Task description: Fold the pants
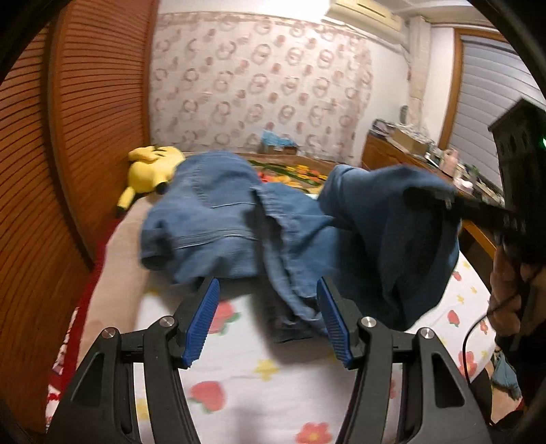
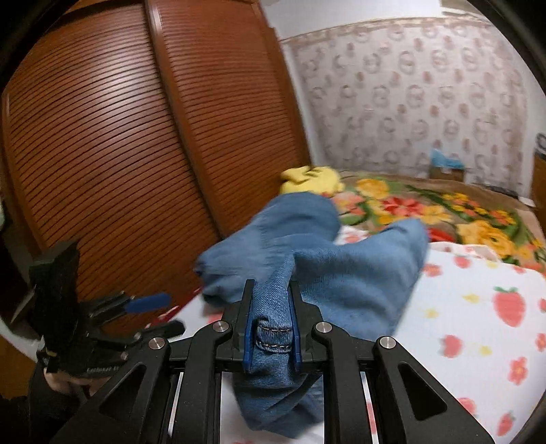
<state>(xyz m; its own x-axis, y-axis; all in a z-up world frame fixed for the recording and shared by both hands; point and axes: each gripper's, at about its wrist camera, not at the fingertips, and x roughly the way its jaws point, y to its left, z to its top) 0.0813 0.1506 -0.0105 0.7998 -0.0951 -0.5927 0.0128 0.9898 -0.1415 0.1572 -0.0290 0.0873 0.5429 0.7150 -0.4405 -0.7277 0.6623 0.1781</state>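
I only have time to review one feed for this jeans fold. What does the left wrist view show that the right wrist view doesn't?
Only the left wrist view: the left tongs open and holding nothing, a cluttered wooden dresser, and an air conditioner up on the wall.

Only the right wrist view: the right tongs shut on a stitched hem of the jeans.

Both: the jeans, lifted and bunched over the strawberry-print sheet, the yellow plush toy and the slatted wooden doors.

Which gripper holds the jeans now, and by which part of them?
The right gripper is shut on the jeans, clamping a stitched hem edge. The left gripper is open and holds nothing; the jeans only lie between its fingers.
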